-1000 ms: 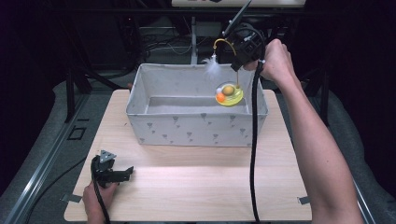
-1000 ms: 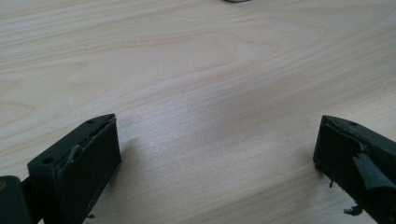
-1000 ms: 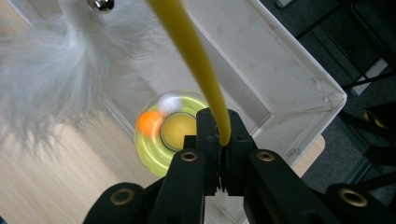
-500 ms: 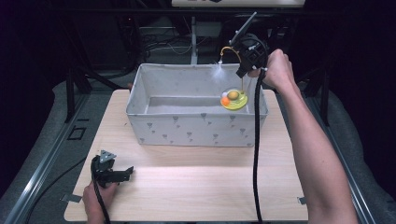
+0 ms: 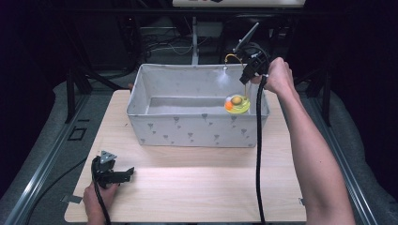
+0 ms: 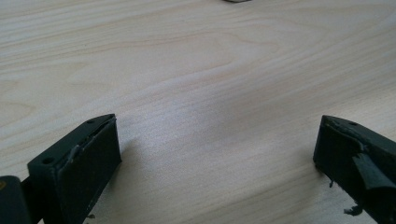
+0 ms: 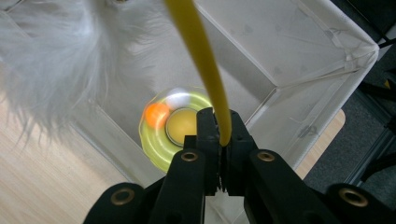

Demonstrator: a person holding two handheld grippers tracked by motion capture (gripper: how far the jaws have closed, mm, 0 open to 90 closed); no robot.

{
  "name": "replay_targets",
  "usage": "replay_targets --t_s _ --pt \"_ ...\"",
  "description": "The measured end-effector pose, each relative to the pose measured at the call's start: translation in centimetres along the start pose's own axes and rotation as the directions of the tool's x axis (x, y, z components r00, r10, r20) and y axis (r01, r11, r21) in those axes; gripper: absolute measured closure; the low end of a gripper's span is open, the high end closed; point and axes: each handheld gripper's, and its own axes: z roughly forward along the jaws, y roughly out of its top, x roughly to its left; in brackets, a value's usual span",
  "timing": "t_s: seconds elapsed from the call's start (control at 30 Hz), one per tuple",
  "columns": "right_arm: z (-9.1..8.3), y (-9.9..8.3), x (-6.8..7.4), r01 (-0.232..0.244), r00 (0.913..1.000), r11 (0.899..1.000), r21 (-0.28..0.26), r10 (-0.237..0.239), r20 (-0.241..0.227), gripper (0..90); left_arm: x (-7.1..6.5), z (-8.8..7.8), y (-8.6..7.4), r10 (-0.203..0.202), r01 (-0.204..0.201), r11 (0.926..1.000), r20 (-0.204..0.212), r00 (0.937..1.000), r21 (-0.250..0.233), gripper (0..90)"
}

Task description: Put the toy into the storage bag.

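**Cat toy held over the bin, not yet set down**

The right gripper (image 7: 219,140), jaws clenched on the thin yellow wand (image 7: 201,60) of a cat toy, held its round yellow-green base (image 5: 237,104) with small balls at the right end of the grey fabric bin (image 5: 187,131). Lowering and release seemingly remained. The wand ran near upright from base to jaws, arching over to a white feather tuft (image 7: 56,70). The left gripper (image 6: 215,158) rested on the pale wooden counter (image 5: 197,187), jaws released and empty.

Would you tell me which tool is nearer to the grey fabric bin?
Right. The right tool hangs over the grey fabric bin's far right corner, shut on a yellow toy; the left tool rests on the table's near left.
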Motion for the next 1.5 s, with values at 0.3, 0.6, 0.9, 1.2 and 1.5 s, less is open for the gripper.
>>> replay_targets --t_s 0.3,0.6,0.9,1.2,1.5 --pt "1.0 -0.6 -0.3 -0.009 0.9999 1.000 0.017 0.009 0.006 88.0 0.0 0.0 0.0 0.000 0.000 1.0000 -0.001 1.0000 0.000 0.6" --pt "1.9 -1.8 -0.8 -0.029 0.9995 0.999 0.033 0.030 -0.007 88.0 0.0 0.0 0.0 0.000 0.000 1.0000 -0.001 1.0000 0.000 0.6" --pt "2.9 -3.3 -1.3 -0.057 0.9983 0.997 0.054 0.057 -0.013 88.0 0.0 0.0 0.0 0.000 0.000 1.0000 -0.001 1.0000 0.000 0.6" --pt "3.5 -4.3 -1.5 -0.071 0.9973 0.995 0.072 0.072 -0.011 88.0 0.0 0.0 0.0 0.000 0.000 1.0000 -0.001 1.0000 0.000 0.6" --pt "4.1 -5.4 -1.8 -0.088 0.9959 0.992 0.089 0.090 -0.013 88.0 0.0 0.0 0.0 0.000 0.000 1.0000 0.000 1.0000 0.000 0.6"
